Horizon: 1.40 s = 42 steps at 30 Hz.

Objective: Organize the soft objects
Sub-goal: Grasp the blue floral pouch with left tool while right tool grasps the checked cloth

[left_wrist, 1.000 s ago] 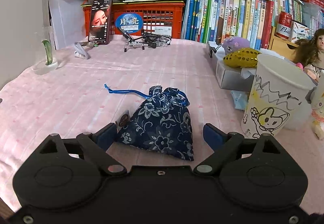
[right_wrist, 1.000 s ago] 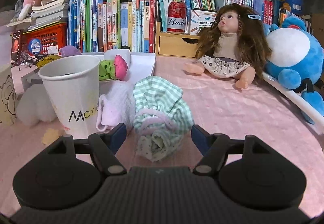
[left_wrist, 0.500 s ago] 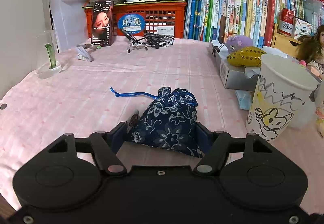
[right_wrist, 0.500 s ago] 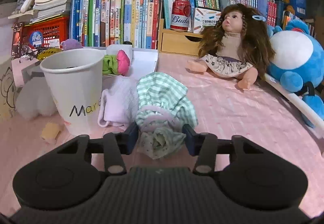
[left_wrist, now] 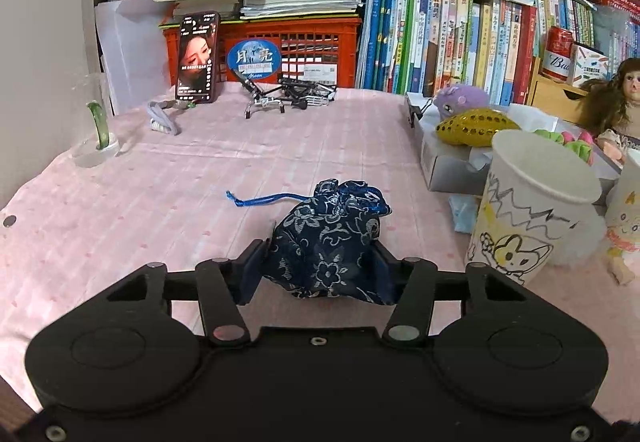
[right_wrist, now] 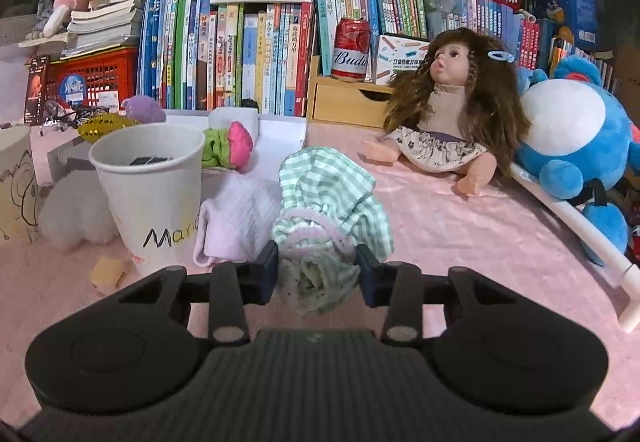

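Legibly, a white paper cup (right_wrist: 154,198) reads "Mari", a red can (right_wrist: 352,49) "Bud", a blue sticker (left_wrist: 254,59) "Moon". Left gripper (left_wrist: 320,268), angled down, fingers just closing, squeezes the navy floral pouch (left_wrist: 330,242) on the desk (left_wrist: 160,210). Right gripper (right_wrist: 317,272), likewise angled and closing, pinches the green checked cloth bundle (right_wrist: 332,210) beside that cup.

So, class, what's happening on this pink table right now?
A person is working two handheld grippers at once. The left gripper has just been closing on a dark blue flowered pouch, and its pads now press the sides. The right gripper has likewise been closing on a bundle of green checked cloth beside a paper cup. Both soft things sit on the tablecloth, gripped but not yet lifted.
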### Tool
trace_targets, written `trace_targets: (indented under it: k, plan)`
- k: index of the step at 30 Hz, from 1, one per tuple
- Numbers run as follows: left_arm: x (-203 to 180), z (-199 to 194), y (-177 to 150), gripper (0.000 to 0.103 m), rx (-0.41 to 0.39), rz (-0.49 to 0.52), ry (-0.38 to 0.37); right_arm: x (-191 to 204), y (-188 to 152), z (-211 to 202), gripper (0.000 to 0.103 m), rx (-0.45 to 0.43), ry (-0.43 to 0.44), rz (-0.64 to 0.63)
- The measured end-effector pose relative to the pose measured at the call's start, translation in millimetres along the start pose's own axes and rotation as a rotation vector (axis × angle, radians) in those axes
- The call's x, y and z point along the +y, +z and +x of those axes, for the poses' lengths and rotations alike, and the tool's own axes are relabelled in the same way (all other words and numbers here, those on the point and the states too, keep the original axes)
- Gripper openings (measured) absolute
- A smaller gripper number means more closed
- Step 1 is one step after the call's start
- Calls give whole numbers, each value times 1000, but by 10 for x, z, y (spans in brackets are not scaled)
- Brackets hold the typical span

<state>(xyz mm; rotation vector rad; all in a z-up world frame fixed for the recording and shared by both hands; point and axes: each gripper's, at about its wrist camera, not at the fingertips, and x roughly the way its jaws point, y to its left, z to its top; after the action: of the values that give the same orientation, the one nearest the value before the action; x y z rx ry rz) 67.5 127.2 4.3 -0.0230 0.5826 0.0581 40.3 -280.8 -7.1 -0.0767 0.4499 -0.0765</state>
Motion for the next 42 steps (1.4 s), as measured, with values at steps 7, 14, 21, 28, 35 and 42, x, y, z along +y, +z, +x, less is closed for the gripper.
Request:
trace_targets:
  k: [7, 14, 21, 28, 35, 42]
  plan:
    - [-59, -123, 93, 43, -36, 10, -16, -37, 115, -95, 45, -29, 2, 1]
    - [-133, -251, 98, 43, -38, 34, -59, -15, 193, -175, 45, -57, 14, -7]
    - [-127, -242, -61, 73, 9, 34, -101, 8, 163, -170, 46, -47, 25, -8]
    - [-125, -36, -44, 83, 39, 33, -113, 21, 156, -168, 46, -44, 26, -11]
    - [-179, 92, -70, 65, 93, 56, -114, 20, 162, -167, 46, -37, 27, -14]
    - [-167, -37, 97, 47, 54, 23, -82, -19, 248, -179, 46, -44, 34, -4]
